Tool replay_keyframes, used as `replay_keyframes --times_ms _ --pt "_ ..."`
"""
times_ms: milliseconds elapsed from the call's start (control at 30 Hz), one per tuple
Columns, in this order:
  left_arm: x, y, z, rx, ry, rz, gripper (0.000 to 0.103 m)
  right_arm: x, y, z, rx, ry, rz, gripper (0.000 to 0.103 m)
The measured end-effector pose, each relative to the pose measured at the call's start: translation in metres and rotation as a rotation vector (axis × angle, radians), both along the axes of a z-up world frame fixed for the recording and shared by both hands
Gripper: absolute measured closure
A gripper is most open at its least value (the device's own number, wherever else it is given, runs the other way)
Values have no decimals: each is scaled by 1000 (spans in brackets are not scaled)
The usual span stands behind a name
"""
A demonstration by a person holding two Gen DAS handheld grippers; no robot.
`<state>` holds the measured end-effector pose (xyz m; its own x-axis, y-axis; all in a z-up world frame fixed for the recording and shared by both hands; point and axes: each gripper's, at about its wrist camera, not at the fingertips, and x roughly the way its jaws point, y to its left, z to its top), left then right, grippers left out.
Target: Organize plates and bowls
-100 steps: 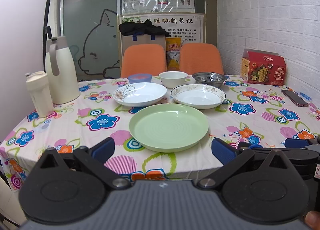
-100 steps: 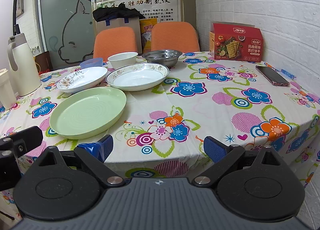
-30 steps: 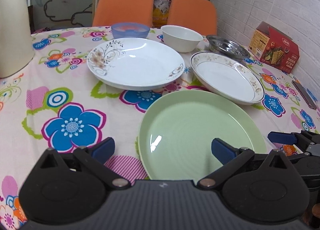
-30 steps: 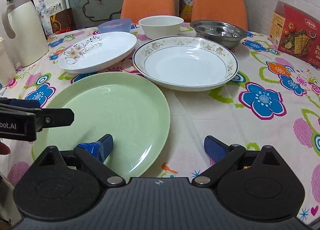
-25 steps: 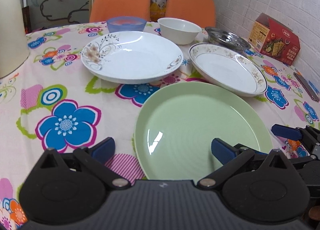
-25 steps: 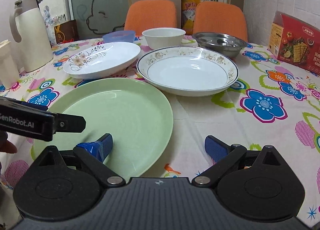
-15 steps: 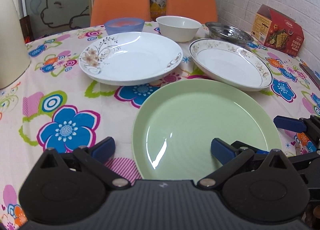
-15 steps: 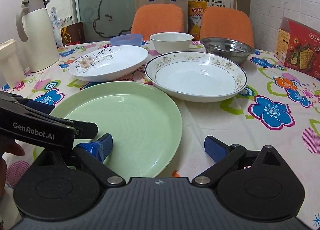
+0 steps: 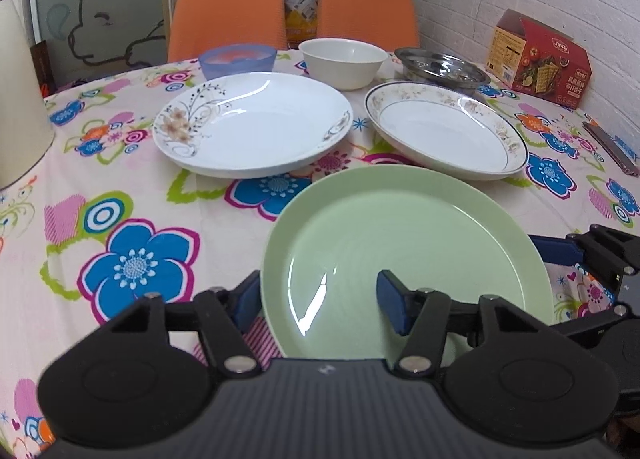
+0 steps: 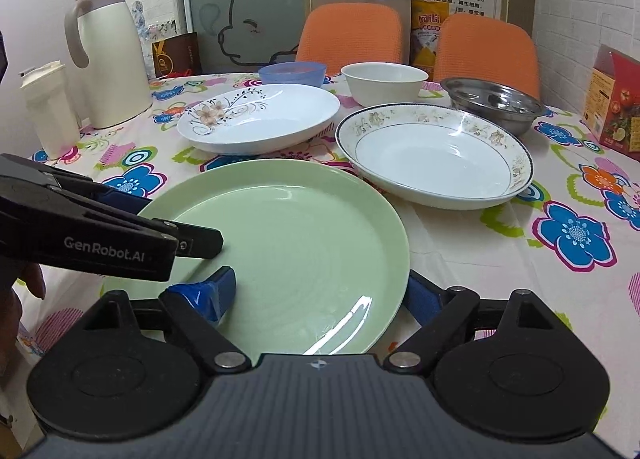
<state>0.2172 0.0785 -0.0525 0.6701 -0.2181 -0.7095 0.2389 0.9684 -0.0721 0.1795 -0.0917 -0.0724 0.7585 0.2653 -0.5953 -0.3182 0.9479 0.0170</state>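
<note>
Two hand-held grippers straddle opposite sides of a green plate (image 9: 404, 243) at the near edge of a flower-patterned table (image 9: 120, 187). The left gripper (image 9: 318, 305) has one finger outside the plate's left rim and the other over its bowl; the right gripper (image 10: 320, 295) mirrors it across the right rim. Both sets of fingers stand partly apart with the rim between them, so neither appears clamped yet; whether any pad touches the plate cannot be told. The paired hold looks meant to lift the wide plate level from both sides, probably to stack it with the others.

Behind it, toward the table's middle, sit a white plate (image 9: 254, 123) with a flower sprig and a gold-rimmed plate (image 9: 444, 131). Along the far edge stand a blue bowl (image 9: 238, 59), a white bowl (image 9: 343, 62) and a steel bowl (image 9: 442, 67).

The right wrist view alone shows a thermos jug (image 10: 110, 55) and a pale tumbler (image 10: 50, 107) at the table's left edge, plus part of a person's hand (image 10: 16, 299). The left wrist view alone shows a phone (image 9: 612, 147) near the right edge, and the whole of a red cracker box (image 9: 538, 59).
</note>
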Motion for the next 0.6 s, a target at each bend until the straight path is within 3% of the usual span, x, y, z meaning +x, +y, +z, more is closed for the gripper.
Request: replay_keyframes --times_ms 67,200,467,600 --pt "-3 1 1 -8 7 12 53 -6 6 0 -3 -3 -17 25" --pt "-14 13 5 -10 7 52 53 -13 16 5 32 11 -17 24" --pt "-29 77 18 4 -5 219 53 -9 71 11 77 -14 131 23" --pt "-22 94 9 -12 17 236 53 1 87 6 90 -4 145 23"
